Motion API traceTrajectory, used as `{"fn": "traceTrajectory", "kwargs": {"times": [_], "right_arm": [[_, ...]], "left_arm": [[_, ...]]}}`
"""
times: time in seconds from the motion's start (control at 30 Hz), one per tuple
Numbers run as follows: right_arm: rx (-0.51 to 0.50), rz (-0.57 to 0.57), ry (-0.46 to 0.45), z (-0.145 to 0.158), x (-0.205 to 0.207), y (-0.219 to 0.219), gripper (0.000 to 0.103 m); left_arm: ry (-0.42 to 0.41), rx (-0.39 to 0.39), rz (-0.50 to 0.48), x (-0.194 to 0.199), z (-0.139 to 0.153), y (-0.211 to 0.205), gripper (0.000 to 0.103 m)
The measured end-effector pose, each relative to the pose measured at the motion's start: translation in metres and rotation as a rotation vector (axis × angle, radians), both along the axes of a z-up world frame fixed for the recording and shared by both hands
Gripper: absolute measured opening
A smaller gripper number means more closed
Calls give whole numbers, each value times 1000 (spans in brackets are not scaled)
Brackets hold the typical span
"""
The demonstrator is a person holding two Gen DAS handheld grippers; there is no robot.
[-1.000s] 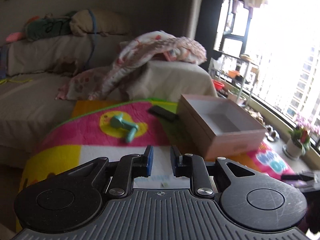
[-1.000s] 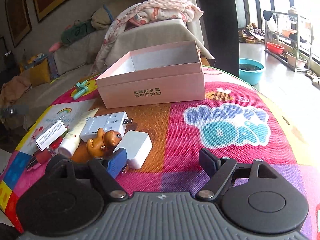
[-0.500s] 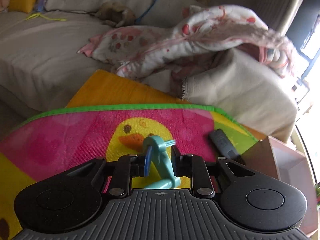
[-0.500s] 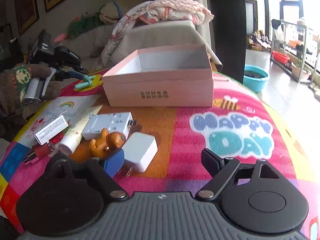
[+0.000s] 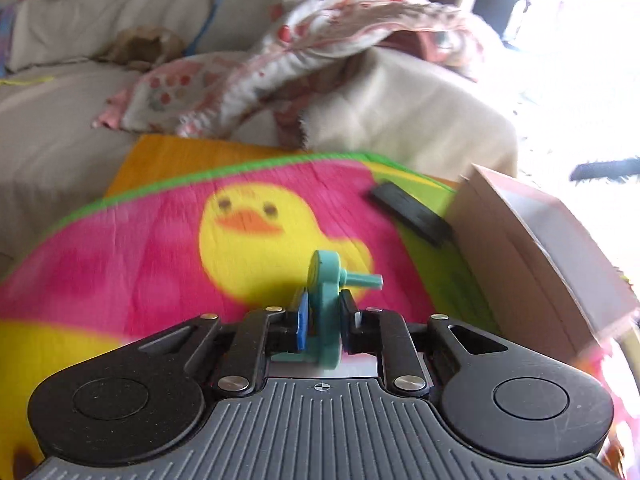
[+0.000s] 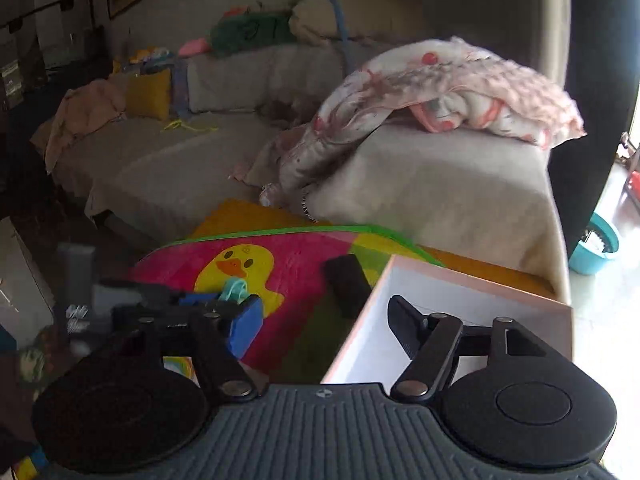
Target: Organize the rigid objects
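Left claw (image 5: 323,322) pinching teal toy (image 5: 326,300), jaws closing on it above duck mat (image 5: 140,264). Pink box (image 5: 532,256) at 2 o'clock. Right claw (image 6: 326,322) half spread, narrowing, nothing between. I judge off-centre grip risks toy twisting free.

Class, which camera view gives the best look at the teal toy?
The left wrist view: the teal toy sits large and central, gripped in the left tool. The right wrist view shows only a small, partly hidden bit.
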State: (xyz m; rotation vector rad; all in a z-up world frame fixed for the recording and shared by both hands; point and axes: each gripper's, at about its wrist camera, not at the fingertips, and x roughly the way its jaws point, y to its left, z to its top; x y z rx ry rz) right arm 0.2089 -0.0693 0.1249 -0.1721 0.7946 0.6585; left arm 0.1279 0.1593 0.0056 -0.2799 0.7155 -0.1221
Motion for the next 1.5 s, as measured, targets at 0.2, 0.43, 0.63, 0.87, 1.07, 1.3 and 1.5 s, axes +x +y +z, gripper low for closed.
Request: {"fn": "traceTrajectory", "kwargs": {"times": [0.2,0.43,0.63,0.87,1.07,1.3,1.5], "right_arm": [[-204,-25,117,-51,80,77,48],[-328,-74,207,-93,135,104,48],[-299,-70,223,-98,135,104,40],[-277,64,256,-95,52,98,40],[-223,146,245,-83,-41,65,40],[-8,107,170,-46,-103,-15,39],[75,-69,92,-29,-134,-97,38]], "left_arm": [[-57,0,-81,-24,-4,-6,18],[-65,-60,-113,-25,-8,-1,18],[-63,-86,-119,-25,-8,2,18],[-31,-42,-173,-34,-4,-4,18],[-21,-75,-205,-75,-5,-11,18],[5,-73,-287,-86,-3,-38,18],[-3,10,-354,-88,6,-79,18]]}}
